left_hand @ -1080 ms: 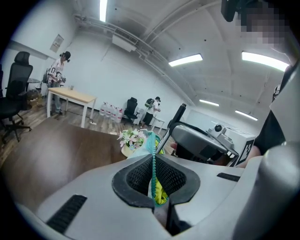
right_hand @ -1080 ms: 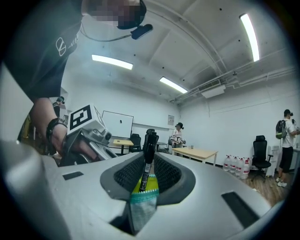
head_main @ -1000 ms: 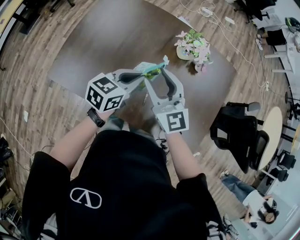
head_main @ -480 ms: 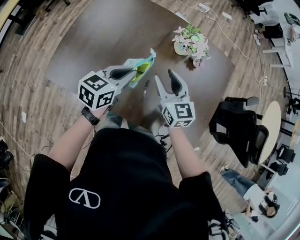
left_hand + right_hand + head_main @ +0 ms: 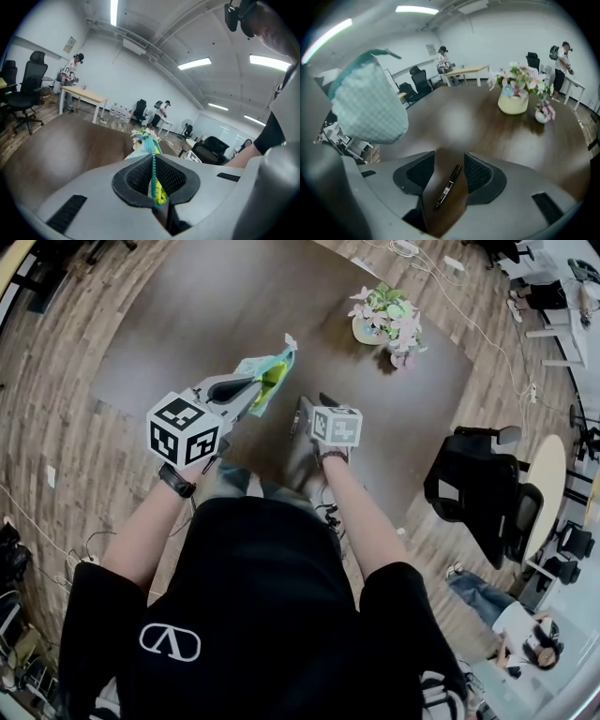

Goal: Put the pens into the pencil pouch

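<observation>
My left gripper (image 5: 260,390) is shut on the edge of the teal pencil pouch (image 5: 269,373), which hangs above the brown table (image 5: 178,315). In the left gripper view the pouch's (image 5: 151,143) zipper and yellow lining sit pinched between the pads. My right gripper (image 5: 305,413) points steeply down just right of the pouch. In the right gripper view a black pen (image 5: 446,187) lies on the table between the jaws of this gripper (image 5: 449,161). The jaws are closing but the pads do not touch the pen. The pouch (image 5: 365,101) hangs at upper left there.
A cream vase of flowers (image 5: 380,324) and a small flower pot (image 5: 401,360) stand at the table's far right, also as the vase (image 5: 514,96). A black office chair (image 5: 478,493) is off the table's right edge. People stand by desks far behind.
My right gripper has left the pouch's mouth, dropped toward the table and tipped down over the pen. The left gripper with the pouch has drifted a little left.
</observation>
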`<state>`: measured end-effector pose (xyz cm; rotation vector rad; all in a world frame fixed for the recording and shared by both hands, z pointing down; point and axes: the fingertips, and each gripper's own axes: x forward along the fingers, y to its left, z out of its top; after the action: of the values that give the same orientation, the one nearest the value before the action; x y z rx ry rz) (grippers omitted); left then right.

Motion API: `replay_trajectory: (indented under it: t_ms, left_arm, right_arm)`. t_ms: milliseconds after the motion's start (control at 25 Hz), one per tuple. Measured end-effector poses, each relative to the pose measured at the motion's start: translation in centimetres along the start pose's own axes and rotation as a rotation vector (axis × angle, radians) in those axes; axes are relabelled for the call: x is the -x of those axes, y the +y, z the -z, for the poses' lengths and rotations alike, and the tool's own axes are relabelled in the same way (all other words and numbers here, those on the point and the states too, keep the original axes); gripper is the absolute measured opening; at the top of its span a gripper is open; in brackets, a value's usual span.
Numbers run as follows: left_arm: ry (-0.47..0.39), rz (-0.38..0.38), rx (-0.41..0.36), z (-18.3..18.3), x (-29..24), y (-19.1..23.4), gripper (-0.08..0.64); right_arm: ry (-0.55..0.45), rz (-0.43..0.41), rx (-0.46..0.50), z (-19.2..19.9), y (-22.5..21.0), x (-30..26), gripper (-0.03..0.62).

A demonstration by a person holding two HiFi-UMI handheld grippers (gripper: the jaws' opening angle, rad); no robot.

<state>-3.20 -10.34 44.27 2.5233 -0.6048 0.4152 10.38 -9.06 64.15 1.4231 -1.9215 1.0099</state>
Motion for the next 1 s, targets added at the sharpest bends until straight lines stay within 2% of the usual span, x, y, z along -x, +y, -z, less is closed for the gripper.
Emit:
replay_trajectory:
  t_ms: [360, 520, 800, 1000]
  left_arm:
    - [-0.015, -0.037, 0.025, 0.7, 1.8, 1.3, 0.015]
    - [-0.014, -0.049, 0.035, 1.2, 2.4, 2.0, 0.015]
    - [-0.008, -0.052, 0.036, 1.3, 2.5, 2.6, 0.015]
    - [0.001, -0.046, 0.024, 1.0, 2.3, 2.6, 0.015]
  right_arm:
    - [0.255, 0.067, -0.163, 4.9, -1.2, -5.9, 0.196]
    - [0.336, 0.105, -0.193, 6.4, -1.6, -7.1, 0.174]
    - [0.402, 0.156, -0.17, 7.2, -2.8, -7.4, 0.065]
    - [0.411, 0.147, -0.142, 7.2, -2.6, -7.3, 0.061]
